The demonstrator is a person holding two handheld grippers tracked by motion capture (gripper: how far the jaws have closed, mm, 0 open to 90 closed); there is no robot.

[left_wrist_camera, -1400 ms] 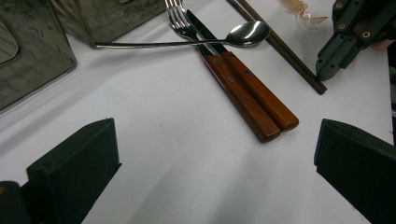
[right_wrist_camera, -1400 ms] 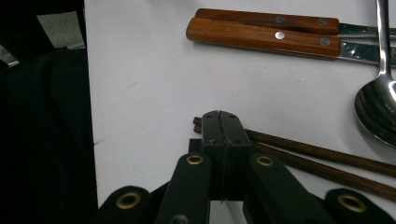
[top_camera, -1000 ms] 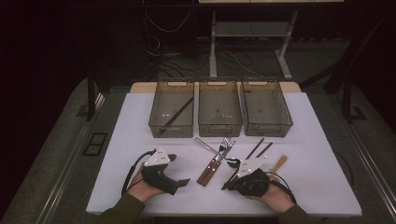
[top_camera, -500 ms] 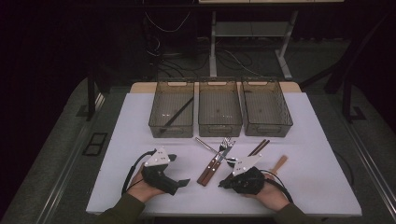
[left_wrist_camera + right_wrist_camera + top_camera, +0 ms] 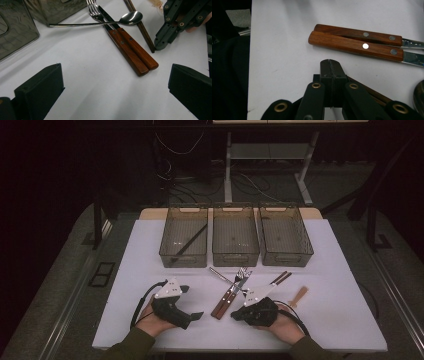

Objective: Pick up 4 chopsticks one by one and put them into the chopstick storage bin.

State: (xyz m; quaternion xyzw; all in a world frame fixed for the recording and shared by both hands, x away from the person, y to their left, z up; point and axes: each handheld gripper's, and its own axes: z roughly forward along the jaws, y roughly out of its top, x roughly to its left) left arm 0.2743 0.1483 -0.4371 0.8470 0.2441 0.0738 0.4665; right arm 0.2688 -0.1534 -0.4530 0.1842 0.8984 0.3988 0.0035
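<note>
Lying handles-toward-person, tips toward the bins: fork and knife; right gripper fingers clenched empty, left gripper fingers spread.

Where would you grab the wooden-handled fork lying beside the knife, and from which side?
Probably the wooden handle's free end. The fork lies flat against the knife, and a spoon crosses their metal necks, so the tine end is crowded. Come down from above near the butt; the jaws would likely have to straddle both handles, or nudge them apart first, since no gap shows between them.
</note>
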